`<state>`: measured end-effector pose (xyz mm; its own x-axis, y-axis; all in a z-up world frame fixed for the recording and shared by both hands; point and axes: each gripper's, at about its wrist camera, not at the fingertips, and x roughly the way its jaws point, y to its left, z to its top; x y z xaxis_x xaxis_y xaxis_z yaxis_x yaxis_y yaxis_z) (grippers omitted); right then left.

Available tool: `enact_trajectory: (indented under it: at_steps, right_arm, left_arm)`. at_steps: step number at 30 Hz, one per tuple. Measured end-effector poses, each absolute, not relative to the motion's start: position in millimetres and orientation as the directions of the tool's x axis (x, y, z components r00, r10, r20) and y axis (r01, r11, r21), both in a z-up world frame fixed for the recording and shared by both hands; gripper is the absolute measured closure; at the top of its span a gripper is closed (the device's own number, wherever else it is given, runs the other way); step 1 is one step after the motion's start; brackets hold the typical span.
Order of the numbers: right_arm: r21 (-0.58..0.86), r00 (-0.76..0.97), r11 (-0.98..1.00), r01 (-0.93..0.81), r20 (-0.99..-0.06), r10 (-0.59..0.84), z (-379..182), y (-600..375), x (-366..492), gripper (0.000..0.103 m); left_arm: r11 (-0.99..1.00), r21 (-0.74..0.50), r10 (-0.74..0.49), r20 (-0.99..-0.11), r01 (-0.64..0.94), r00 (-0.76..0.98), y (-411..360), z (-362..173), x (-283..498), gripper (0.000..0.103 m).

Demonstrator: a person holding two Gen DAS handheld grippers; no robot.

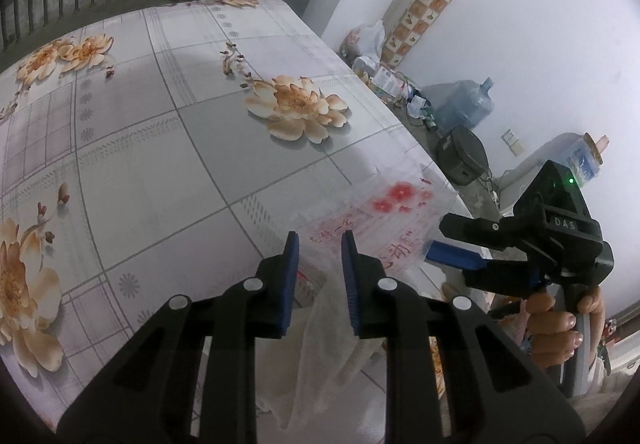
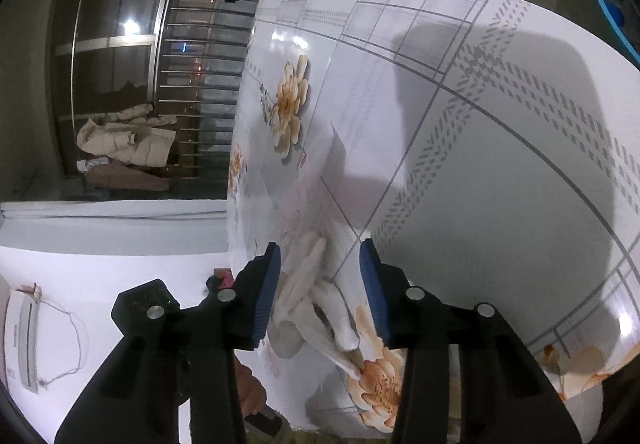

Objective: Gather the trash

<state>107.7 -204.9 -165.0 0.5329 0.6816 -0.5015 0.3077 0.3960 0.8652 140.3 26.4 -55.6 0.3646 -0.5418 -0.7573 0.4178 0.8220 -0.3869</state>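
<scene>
Trash here looks like a crumpled white tissue (image 1: 320,340) plus a thin see-through plastic bag (image 1: 384,228) with red flowers and red print, both at the near corner of the surface (image 1: 160,148) with its flowered cloth.

Left wrist view: the left gripper (image 1: 320,256) has narrow jaws with the tissue hanging down between them. Can't honestly tell if the blue pads are pinching it or just flanking it, there's a visible gap on each side. The bag lies just beyond the tissue, toward the table edge. The right gripper (image 1: 452,244) comes in from the far side of the bag, a hand (image 1: 560,324) wrapped round its handle, its jaws pretty much at the bag's edge.

Right wrist view: the right gripper (image 2: 320,280) has its jaws moderately apart, and the tissue (image 2: 316,308) sits between them in folded, rolled lobes, not pressed by either pad as far as I can see. The bag is only a faint sheen beyond the tissue here.

Handling guess: both bits are feather-light and floppy, nothing fragile. The tissue will squash and may tear if tugged, so I'd grab a thick bunched fold, not a loose flap. The plastic is slick, so pinch a gathered wrinkle.
</scene>
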Motion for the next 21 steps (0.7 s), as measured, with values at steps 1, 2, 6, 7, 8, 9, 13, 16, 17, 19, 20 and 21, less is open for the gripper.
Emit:
enact_trajectory:
  at_steps: [1,2,6,7,8,9,13,16,17,19,20,21]
  right_arm:
    - [0.865,0.534,0.396,0.308,-0.502,0.68,-165.9,-203.3,110.2,0.067]
    - [0.865,0.535,0.396,0.307,-0.501,0.68,-166.3,-203.5,110.0,0.068]
    - [0.868,0.544,0.39,0.306,-0.496,0.677,-167.4,-203.8,109.7,0.079]
    - [0.87,0.547,0.39,0.303,-0.494,0.676,-167.2,-203.6,108.9,0.083]
    - [0.869,0.547,0.392,0.301,-0.494,0.676,-167.5,-203.6,108.1,0.084]
    - [0.87,0.549,0.393,0.299,-0.493,0.674,-167.5,-203.9,107.4,0.087]
    - [0.872,0.56,0.395,0.289,-0.488,0.669,-166.2,-203.1,107.6,0.096]
    - [0.873,0.577,0.402,0.276,-0.485,0.657,-163.1,-204.5,107.3,0.098]
    - [0.874,0.582,0.403,0.272,-0.483,0.654,-161.9,-205.1,107.3,0.098]
    - [0.873,0.592,0.409,0.268,-0.484,0.645,-160.5,-205.7,107.6,0.098]
    - [0.873,0.596,0.41,0.265,-0.483,0.642,-159.9,-206.4,107.3,0.099]
    - [0.874,0.6,0.409,0.262,-0.48,0.64,-159.4,-206.6,107.1,0.099]
  left_arm:
    - [0.822,-0.386,-0.542,-0.758,0.419,0.363,26.1,-56.0,140.8,0.084]
    - [0.822,-0.384,-0.54,-0.76,0.419,0.362,25.5,-56.4,141.1,0.085]
    - [0.823,-0.383,-0.538,-0.762,0.419,0.359,23.5,-58.2,142.4,0.085]
    - [0.823,-0.384,-0.539,-0.762,0.42,0.359,23.5,-58.1,142.3,0.085]
    - [0.822,-0.384,-0.539,-0.762,0.42,0.359,23.6,-58.2,141.9,0.085]
    - [0.822,-0.384,-0.54,-0.762,0.421,0.358,23.8,-58.4,141.5,0.085]
    - [0.82,-0.384,-0.541,-0.76,0.423,0.359,23.5,-58.6,140.3,0.085]
    - [0.817,-0.386,-0.547,-0.755,0.429,0.362,23.0,-57.1,140.1,0.085]
    - [0.815,-0.386,-0.55,-0.752,0.433,0.364,22.7,-56.2,139.5,0.085]
    - [0.811,-0.388,-0.555,-0.748,0.438,0.364,23.6,-54.8,138.9,0.085]
    - [0.81,-0.387,-0.555,-0.748,0.441,0.364,23.6,-54.4,138.5,0.085]
    - [0.809,-0.388,-0.557,-0.747,0.443,0.364,23.6,-53.8,138.3,0.085]
